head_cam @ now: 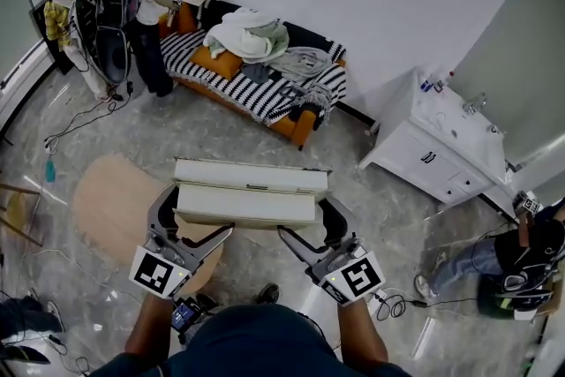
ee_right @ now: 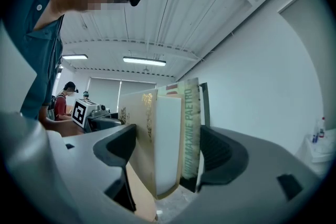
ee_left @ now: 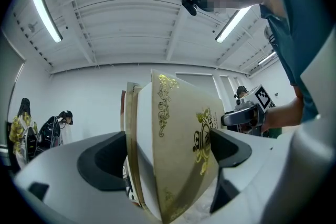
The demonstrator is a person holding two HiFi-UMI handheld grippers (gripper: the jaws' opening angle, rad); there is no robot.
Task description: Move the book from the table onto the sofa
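Left gripper (head_cam: 190,216) clamped on the left end of the book (head_cam: 247,190), one jaw against the gold-patterned cover and the other against the far cover. Right gripper (head_cam: 316,229) clamped the same way on the right end, jaws parted only by the book's thickness. Book is held level between both, over the edge of the round tabletop (head_cam: 106,199). Striped sofa (head_cam: 256,84) is well apart, by the wall.

**Teal shirt, grey-and-black tongs**

Dark teal short-sleeved shirt (head_cam: 256,349). Ahead of the shirt, left tongs (head_cam: 190,212) and right tongs (head_cam: 318,221): pale grey shells, black inner pads, each carrying a white cube (head_cam: 161,272) printed with black square markers. Small black head camera (ee_left: 189,3) above the shirt.
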